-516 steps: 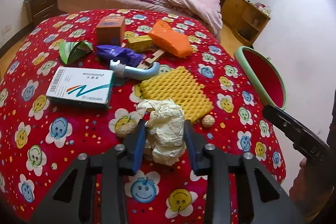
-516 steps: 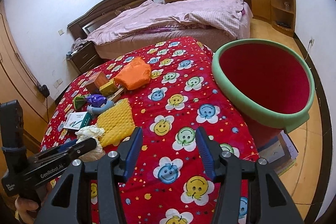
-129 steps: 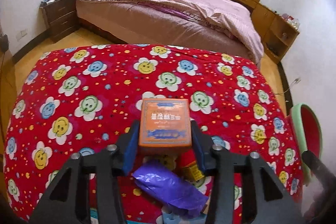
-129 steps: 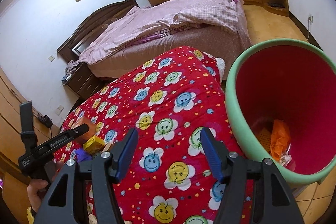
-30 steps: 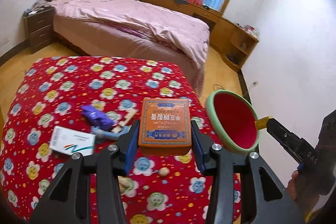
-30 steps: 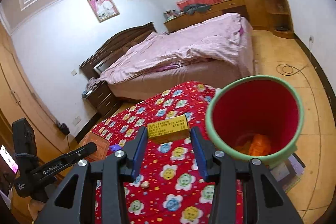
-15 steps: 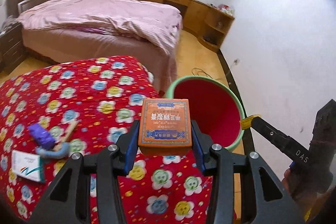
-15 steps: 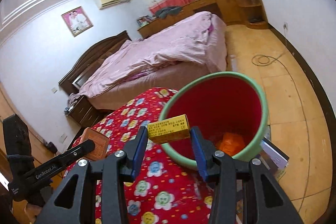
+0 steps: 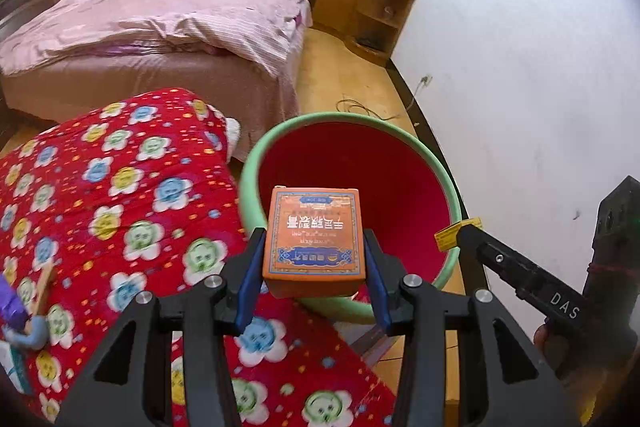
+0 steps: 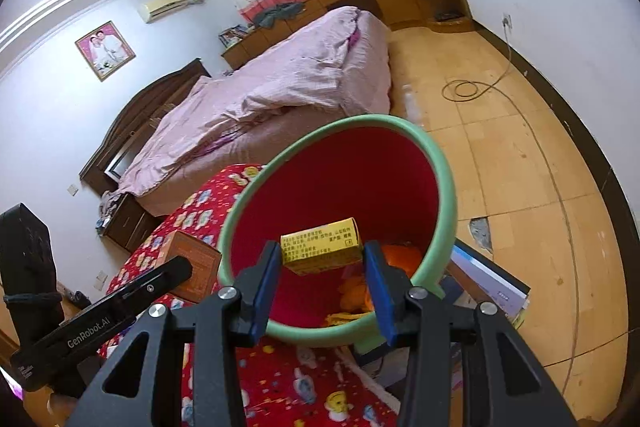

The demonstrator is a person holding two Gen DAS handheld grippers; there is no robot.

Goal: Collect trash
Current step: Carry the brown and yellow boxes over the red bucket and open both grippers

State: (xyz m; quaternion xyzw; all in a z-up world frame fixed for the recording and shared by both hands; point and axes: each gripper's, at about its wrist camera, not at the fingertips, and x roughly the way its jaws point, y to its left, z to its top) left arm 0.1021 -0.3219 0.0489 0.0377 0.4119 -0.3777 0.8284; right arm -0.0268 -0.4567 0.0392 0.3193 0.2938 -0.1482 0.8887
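We carry both boxes over the red bin (image 10: 444, 187): left gripper (image 9: 314, 281) clamps the orange box (image 9: 314, 235), right gripper (image 10: 322, 281) the yellow box (image 10: 322, 247). Next, we judge, release both above its mouth.

The bin (image 9: 248, 163) stands just beside the table (image 9: 120, 187), with the bed (image 9: 160, 27) behind.

Orange box (image 9: 315, 239) between the left gripper's (image 9: 315, 277) blue pads: printed cardboard, slight sheen. Yellow box (image 10: 321, 246) in the right gripper (image 10: 322, 285): matt card. Bin (image 10: 447, 187) ahead: smooth plastic, glossy red inside, green rim. Quilt (image 9: 120, 195) below left: soft printed cloth. Gripper arms matt black, shiny metal screws.
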